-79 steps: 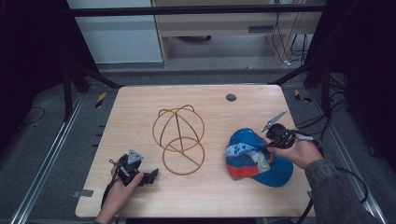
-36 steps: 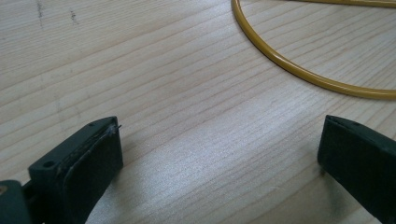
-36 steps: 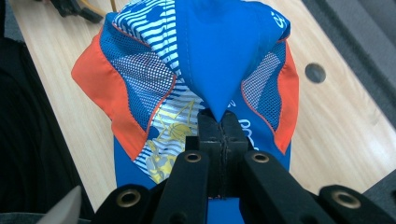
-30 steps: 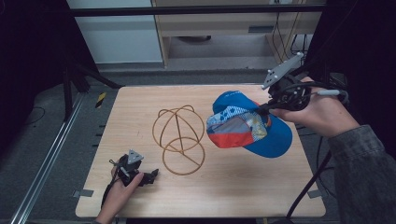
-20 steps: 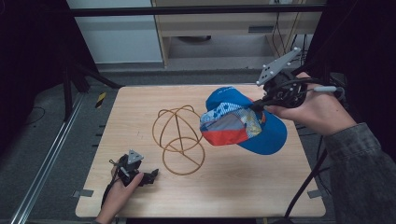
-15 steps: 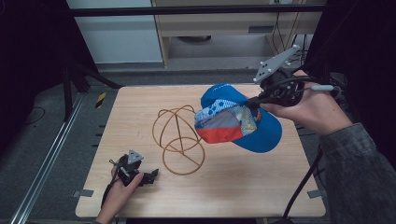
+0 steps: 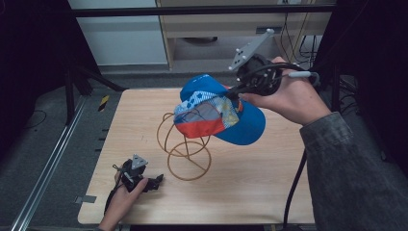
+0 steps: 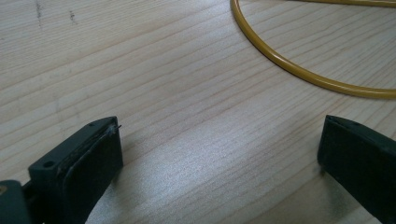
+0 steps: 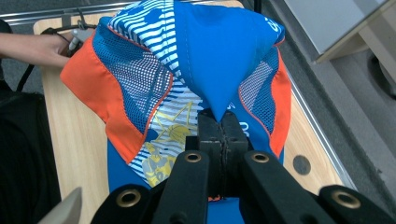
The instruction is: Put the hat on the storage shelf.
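A wooden table [image 7: 269,192] filled the middle of the frame. It had a small round hole [image 9: 301,164], seen at the lower right of the right gripper view. A yellow and black strip [image 7: 104,102] lay on the grey floor [image 7: 43,120] at the left. A metal rail [image 7: 48,168] ran along the lower left. A pale cabinet [image 7: 216,24] stood at the top, with cables [image 7: 293,33] beside it.

Light wooden table [image 7: 269,192], grey floor [image 7: 57,159] (dim), pale cabinet [image 7: 211,29] behind
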A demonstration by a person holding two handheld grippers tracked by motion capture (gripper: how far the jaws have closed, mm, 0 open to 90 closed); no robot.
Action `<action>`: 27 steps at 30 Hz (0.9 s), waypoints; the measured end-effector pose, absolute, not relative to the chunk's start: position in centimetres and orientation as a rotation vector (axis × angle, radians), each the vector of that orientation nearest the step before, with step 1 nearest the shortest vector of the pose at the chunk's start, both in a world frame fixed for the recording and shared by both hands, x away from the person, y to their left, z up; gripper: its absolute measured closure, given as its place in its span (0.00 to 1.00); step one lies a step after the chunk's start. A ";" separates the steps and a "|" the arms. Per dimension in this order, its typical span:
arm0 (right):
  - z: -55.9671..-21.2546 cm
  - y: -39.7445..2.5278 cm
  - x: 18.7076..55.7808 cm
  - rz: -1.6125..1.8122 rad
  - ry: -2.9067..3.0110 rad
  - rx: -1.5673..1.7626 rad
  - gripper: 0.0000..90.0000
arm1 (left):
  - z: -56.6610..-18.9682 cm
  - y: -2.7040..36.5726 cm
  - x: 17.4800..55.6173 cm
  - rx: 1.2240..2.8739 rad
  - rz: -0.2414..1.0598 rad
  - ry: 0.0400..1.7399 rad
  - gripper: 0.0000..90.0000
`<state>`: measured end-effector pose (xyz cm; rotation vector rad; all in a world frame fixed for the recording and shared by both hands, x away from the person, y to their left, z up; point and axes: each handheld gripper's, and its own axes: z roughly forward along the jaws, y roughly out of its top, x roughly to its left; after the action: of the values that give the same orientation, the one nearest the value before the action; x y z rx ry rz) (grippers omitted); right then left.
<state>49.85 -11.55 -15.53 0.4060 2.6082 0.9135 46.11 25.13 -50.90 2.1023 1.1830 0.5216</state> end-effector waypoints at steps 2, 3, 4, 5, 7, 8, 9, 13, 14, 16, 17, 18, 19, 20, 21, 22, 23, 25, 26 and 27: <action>-15.5 -10.7 50.2 0.910 2.610 0.391 1.00 | -50.9 25.1 46.1 2.103 0.521 1.183 0.00; -15.5 -10.3 50.3 0.909 2.611 0.382 1.00 | -50.9 25.1 46.1 2.103 0.522 1.183 0.00; -15.5 -9.9 50.5 0.914 2.612 0.378 1.00 | -50.9 25.1 46.1 2.103 0.521 1.183 0.00; -15.5 -9.5 50.6 0.917 2.612 0.372 1.00 | -50.9 25.1 46.1 2.102 0.521 1.184 0.00; -15.6 -8.7 50.8 0.919 2.614 0.363 1.00 | -50.9 25.1 46.1 2.102 0.521 1.184 0.00; -15.7 -8.3 50.9 0.921 2.614 0.355 1.00 | -50.9 25.1 46.1 2.103 0.522 1.183 0.00; -15.8 -8.0 51.0 0.919 2.617 0.345 1.00 | -50.9 25.1 46.1 2.103 0.521 1.183 0.00; -16.0 -6.9 51.3 0.922 2.618 0.329 1.00 | -50.9 25.1 46.1 2.104 0.521 1.183 0.00; -16.0 -6.7 51.4 0.925 2.618 0.329 1.00 | -50.9 25.1 46.1 2.103 0.521 1.183 0.00; -16.1 -6.2 51.7 0.928 2.618 0.331 1.00 | -50.9 25.1 46.1 2.102 0.521 1.183 0.00; -16.2 -6.0 51.8 0.932 2.618 0.334 1.00 | -50.9 25.1 46.1 2.102 0.521 1.184 0.00; -16.2 -5.8 51.9 0.931 2.617 0.332 1.00 | -50.9 25.1 46.1 2.101 0.522 1.185 0.00; -16.2 -5.5 52.0 0.932 2.617 0.329 1.00 | -50.9 25.1 46.1 2.102 0.521 1.184 0.00; -16.2 -5.3 52.1 0.936 2.619 0.327 1.00 | -50.9 25.1 46.1 2.102 0.522 1.183 0.00; -16.2 -5.3 52.1 0.936 2.619 0.327 1.00 | -50.9 25.1 46.1 2.102 0.522 1.183 0.00; -16.2 -4.7 52.3 0.937 2.623 0.321 1.00 | -50.9 25.1 46.1 2.101 0.520 1.185 0.00; -16.2 -4.6 52.3 0.936 2.624 0.320 1.00 | -50.9 25.1 46.1 2.102 0.521 1.184 0.00; -16.3 -4.1 52.4 0.932 2.626 0.313 1.00 | -50.9 25.1 46.1 2.100 0.520 1.185 0.00; -16.3 -3.9 52.4 0.931 2.629 0.310 1.00 | -50.9 25.1 46.1 2.100 0.521 1.185 0.00; -16.4 -3.8 52.4 0.929 2.631 0.307 1.00 | -50.9 25.1 46.1 2.101 0.521 1.184 0.00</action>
<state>52.39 -3.75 -16.35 0.3071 2.6310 0.9287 46.11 25.13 -50.90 2.1011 1.1838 0.5213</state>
